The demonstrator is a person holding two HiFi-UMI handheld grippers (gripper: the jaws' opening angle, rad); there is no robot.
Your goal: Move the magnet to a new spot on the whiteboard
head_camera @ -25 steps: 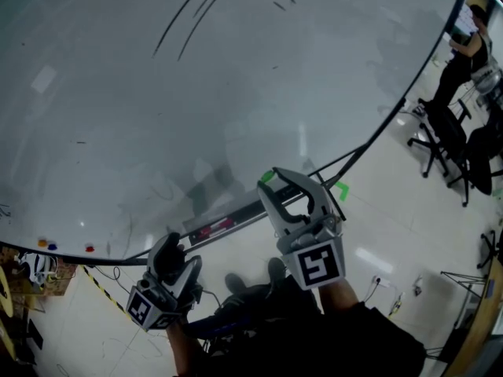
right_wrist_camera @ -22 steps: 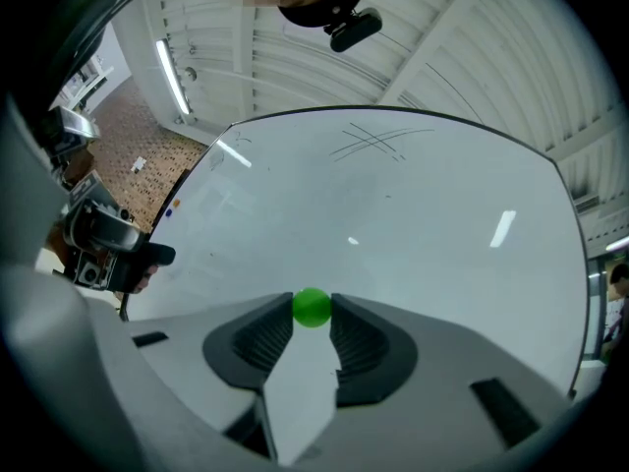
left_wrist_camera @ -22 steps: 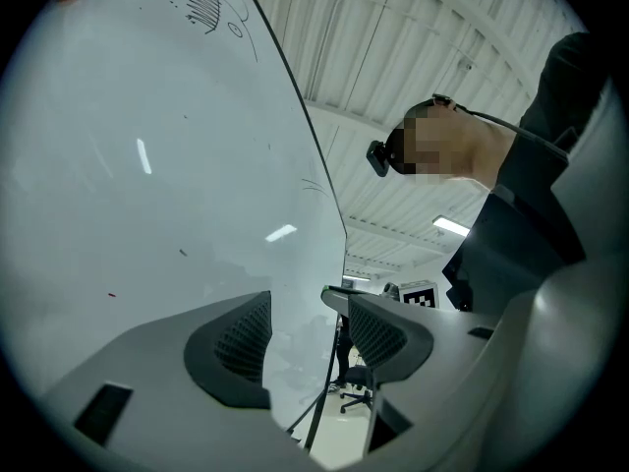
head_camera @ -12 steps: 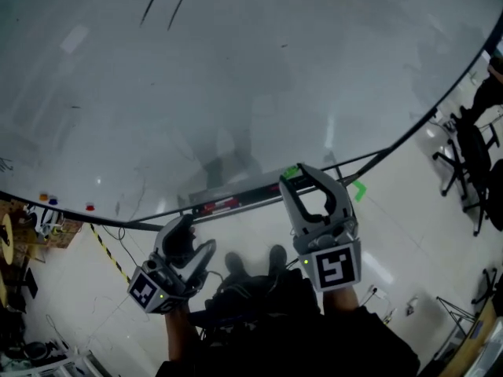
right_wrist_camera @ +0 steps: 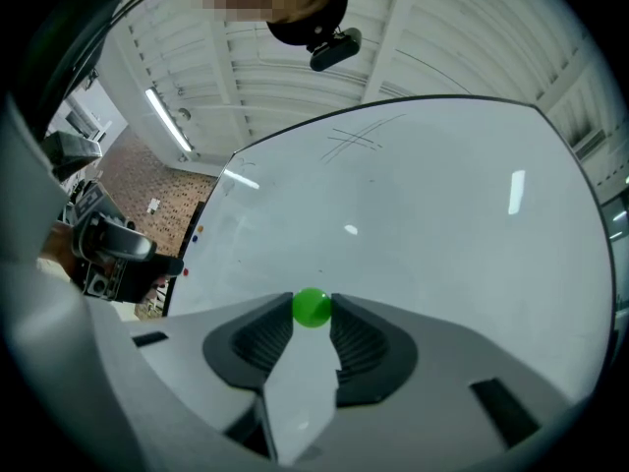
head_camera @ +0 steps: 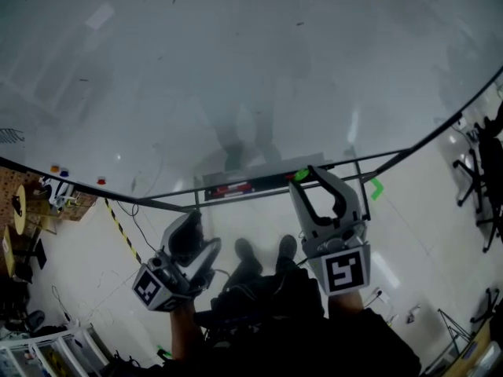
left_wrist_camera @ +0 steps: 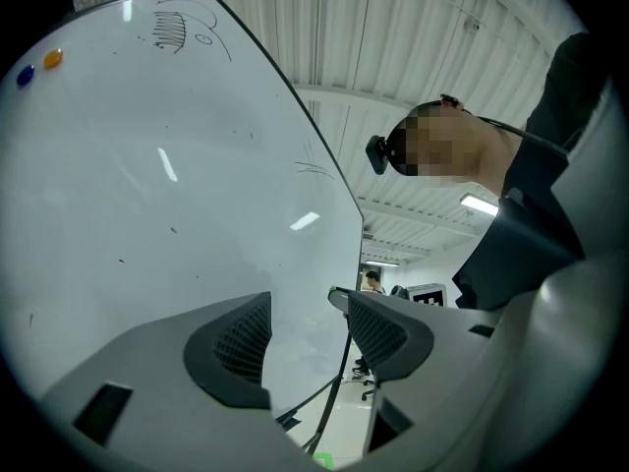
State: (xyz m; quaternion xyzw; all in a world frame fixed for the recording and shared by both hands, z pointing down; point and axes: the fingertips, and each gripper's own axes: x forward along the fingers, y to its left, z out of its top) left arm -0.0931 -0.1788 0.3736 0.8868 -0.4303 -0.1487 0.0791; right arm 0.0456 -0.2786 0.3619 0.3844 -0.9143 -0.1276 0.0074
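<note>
So right now my right gripper (right_wrist_camera: 313, 321) is clamped on the little green magnet (right_wrist_camera: 313, 307), pinched right at the tips of the jaws. From the head view the magnet sits low, just at the right end of the marker tray (head_camera: 240, 188) that runs under the whiteboard (head_camera: 259, 69). I can't tell if it's touching anything there.

My left gripper (left_wrist_camera: 303, 308) is doing nothing: jaws apart, nothing between them. It hangs below the board's bottom edge, left of the right one and apart from it.

Room-wise, the board is mostly bare white above the tray, with a few faint pen marks up top. Its dark bottom edge curves from low on the left up to the right. Down in the left corner there's an orange magnet (head_camera: 54, 168) and a blue magnet (head_camera: 64, 173) side by side, plus a red magnet (head_camera: 100, 181) near them, all close to that edge. Office chairs (head_camera: 483, 163) stand off to the right on the floor (head_camera: 409, 218), well apart from my grippers.
</note>
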